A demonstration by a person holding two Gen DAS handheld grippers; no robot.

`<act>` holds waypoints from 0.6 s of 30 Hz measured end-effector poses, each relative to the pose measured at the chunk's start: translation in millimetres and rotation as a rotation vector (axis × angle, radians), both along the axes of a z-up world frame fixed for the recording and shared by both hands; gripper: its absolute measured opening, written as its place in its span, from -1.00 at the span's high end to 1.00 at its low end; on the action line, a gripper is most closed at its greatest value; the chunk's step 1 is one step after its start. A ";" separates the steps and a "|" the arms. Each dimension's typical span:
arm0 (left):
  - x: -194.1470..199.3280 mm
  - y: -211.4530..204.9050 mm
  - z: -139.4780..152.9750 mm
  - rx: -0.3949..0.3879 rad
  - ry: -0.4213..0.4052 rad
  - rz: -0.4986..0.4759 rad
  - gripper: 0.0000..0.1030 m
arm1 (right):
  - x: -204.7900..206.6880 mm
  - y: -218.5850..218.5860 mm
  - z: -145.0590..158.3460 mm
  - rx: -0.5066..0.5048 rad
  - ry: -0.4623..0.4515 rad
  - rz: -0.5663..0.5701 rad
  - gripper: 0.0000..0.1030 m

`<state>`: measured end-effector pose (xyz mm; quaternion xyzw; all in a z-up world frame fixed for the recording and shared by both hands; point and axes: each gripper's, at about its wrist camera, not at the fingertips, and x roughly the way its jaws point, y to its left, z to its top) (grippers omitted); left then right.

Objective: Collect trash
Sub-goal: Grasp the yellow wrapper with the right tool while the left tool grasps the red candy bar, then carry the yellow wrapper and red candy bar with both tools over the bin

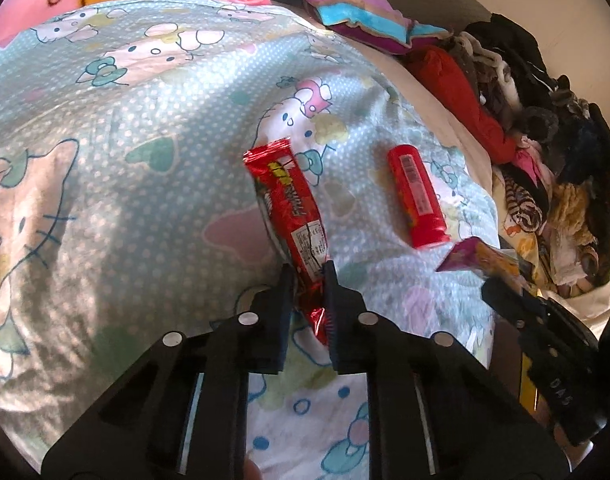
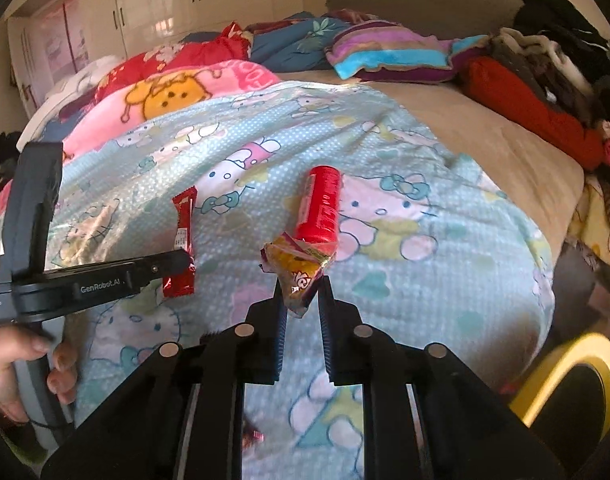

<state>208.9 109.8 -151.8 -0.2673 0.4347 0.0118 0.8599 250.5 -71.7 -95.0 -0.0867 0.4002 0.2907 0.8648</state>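
Observation:
My left gripper [image 1: 308,270] is shut on a long red snack wrapper [image 1: 287,216], gripping its lower part over the bed. The same wrapper [image 2: 182,236] and the left gripper [image 2: 183,258] show at the left of the right wrist view. My right gripper [image 2: 301,282] is shut on a yellow and pink snack packet [image 2: 299,270], held above the blanket. That packet [image 1: 481,258] shows at the right of the left wrist view. A red cylindrical can [image 1: 417,196] lies on the blanket; it also shows just beyond the packet [image 2: 320,206].
The light-blue cartoon-cat blanket [image 1: 145,160] covers the bed. Pillows and folded quilts [image 2: 389,50] lie at the head. A pile of clothes [image 1: 545,140] lines the right side. A yellow-rimmed round container [image 2: 577,384] stands beside the bed at lower right. White cupboards [image 2: 185,0] stand behind.

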 end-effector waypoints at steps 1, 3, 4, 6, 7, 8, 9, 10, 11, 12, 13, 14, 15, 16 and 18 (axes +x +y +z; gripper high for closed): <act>-2.0 -0.6 1.3 -0.001 -0.004 -0.002 0.85 | -3.2 -3.2 2.1 0.004 -0.003 -0.001 0.70; -7.3 -3.1 5.7 0.004 -0.016 -0.008 0.89 | -10.4 -10.2 6.8 0.013 -0.009 -0.004 0.70; -9.2 -4.5 8.2 0.008 -0.022 -0.011 0.90 | -14.5 -14.3 9.4 0.018 -0.013 -0.010 0.70; -14.4 -6.5 13.9 0.011 -0.033 -0.017 0.93 | -21.1 -22.3 14.2 0.034 -0.018 -0.020 0.70; -16.7 -7.7 16.2 0.012 -0.037 -0.021 0.93 | -24.8 -27.0 17.1 0.046 -0.022 -0.026 0.70; -19.2 -9.6 19.2 0.016 -0.042 -0.027 0.94 | -27.3 -30.6 18.9 0.054 -0.022 -0.031 0.70; -21.2 -11.7 21.9 0.025 -0.047 -0.032 0.94 | -30.8 -35.8 21.5 0.065 -0.023 -0.038 0.70; -23.1 -14.0 24.6 0.032 -0.053 -0.040 0.94 | -34.7 -40.3 24.0 0.074 -0.027 -0.044 0.70; -25.2 -16.6 27.9 0.043 -0.059 -0.047 0.94 | -37.2 -43.1 25.3 0.079 -0.029 -0.048 0.70; -27.2 -18.6 30.7 0.050 -0.066 -0.052 0.94 | -40.9 -47.5 27.3 0.087 -0.031 -0.054 0.70; -29.1 -21.4 35.0 0.056 -0.074 -0.058 0.94 | -43.8 -51.3 28.9 0.092 -0.032 -0.059 0.70; -30.6 -22.7 38.0 0.057 -0.081 -0.062 0.94 | -46.4 -55.3 30.9 0.097 -0.035 -0.066 0.70; -32.2 -25.2 42.0 0.060 -0.088 -0.066 0.94 | -49.5 -60.7 33.4 0.104 -0.039 -0.077 0.70; -33.5 -27.8 45.6 0.060 -0.096 -0.072 0.94 | -52.5 -66.6 35.9 0.115 -0.041 -0.087 0.70; -36.5 -35.1 54.9 0.067 -0.117 -0.091 0.94 | -57.2 -77.4 39.5 0.131 -0.045 -0.107 0.70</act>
